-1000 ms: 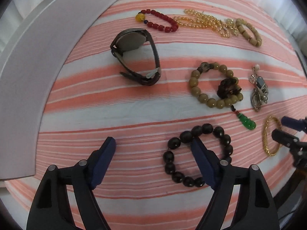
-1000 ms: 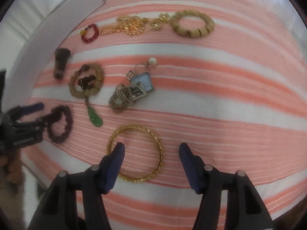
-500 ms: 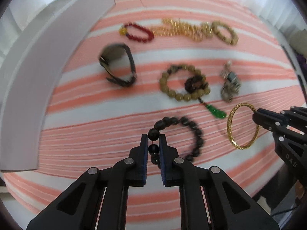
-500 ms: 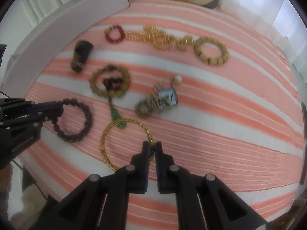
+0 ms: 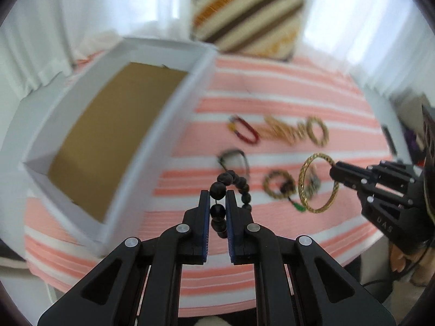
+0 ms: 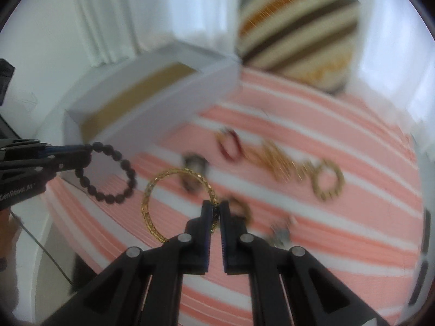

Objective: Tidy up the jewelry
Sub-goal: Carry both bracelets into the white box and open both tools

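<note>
My left gripper (image 5: 217, 198) is shut on the black bead bracelet (image 5: 218, 188) and holds it in the air above the striped cloth; it also shows in the right wrist view (image 6: 108, 174). My right gripper (image 6: 215, 209) is shut on the gold bangle (image 6: 152, 190), also lifted; it shows in the left wrist view (image 5: 316, 182). The white box (image 5: 152, 146) with a brown floor stands open to the left. A watch (image 5: 235, 159), a red bead bracelet (image 5: 244, 130), gold chains (image 5: 282, 130), a tan bead bracelet (image 5: 318, 131) and a brown bead bracelet (image 5: 277, 187) lie on the cloth.
The pink and white striped cloth (image 5: 272, 89) covers the table. A striped cushion (image 5: 250, 13) stands behind it. A green pendant (image 5: 299, 207) and a small metal trinket pile (image 6: 280, 232) lie near the brown beads. White curtains hang behind.
Both grippers have lifted their bracelets off the cloth and risen, tilting up so the open white box and the cushion have come into view. The frames now are motion-blurred.
</note>
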`<action>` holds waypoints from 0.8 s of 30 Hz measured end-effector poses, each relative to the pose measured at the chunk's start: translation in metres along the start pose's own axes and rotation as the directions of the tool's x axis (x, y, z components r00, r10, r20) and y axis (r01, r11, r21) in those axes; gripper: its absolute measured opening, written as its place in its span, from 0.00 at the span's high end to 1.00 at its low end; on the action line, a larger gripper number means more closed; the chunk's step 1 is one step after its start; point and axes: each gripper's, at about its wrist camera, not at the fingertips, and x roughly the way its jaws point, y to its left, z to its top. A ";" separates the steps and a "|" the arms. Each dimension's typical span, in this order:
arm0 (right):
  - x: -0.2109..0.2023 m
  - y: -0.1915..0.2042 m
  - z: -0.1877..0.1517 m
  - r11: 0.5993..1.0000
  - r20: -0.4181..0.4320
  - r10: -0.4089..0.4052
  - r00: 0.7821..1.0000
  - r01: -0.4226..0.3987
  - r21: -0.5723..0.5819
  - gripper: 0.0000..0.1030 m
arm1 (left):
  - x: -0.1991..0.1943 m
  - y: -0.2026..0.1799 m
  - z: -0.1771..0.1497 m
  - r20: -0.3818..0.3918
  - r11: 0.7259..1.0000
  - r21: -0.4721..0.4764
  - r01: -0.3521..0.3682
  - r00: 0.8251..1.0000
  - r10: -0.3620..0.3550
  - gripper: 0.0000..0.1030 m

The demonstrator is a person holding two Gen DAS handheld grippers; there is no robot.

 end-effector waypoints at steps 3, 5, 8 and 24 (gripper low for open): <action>-0.001 0.033 0.041 0.998 0.029 0.048 0.998 -0.047 -0.046 0.94 | -0.023 0.038 0.021 0.059 0.998 -0.047 -0.046 0.997 0.048 0.91; 0.001 0.056 0.065 0.995 0.040 0.072 0.997 -0.068 -0.078 0.94 | -0.034 0.067 0.033 0.075 0.993 -0.090 -0.078 0.994 0.085 0.91; 0.013 0.092 0.100 0.988 0.047 0.098 0.994 -0.091 -0.124 0.94 | -0.037 0.105 0.046 0.080 0.984 -0.152 -0.096 0.991 0.109 0.91; 0.146 0.182 0.163 0.968 -0.116 0.147 0.982 -0.167 -0.187 0.94 | 0.051 0.220 0.042 -0.074 0.933 -0.310 -0.185 0.983 0.170 0.91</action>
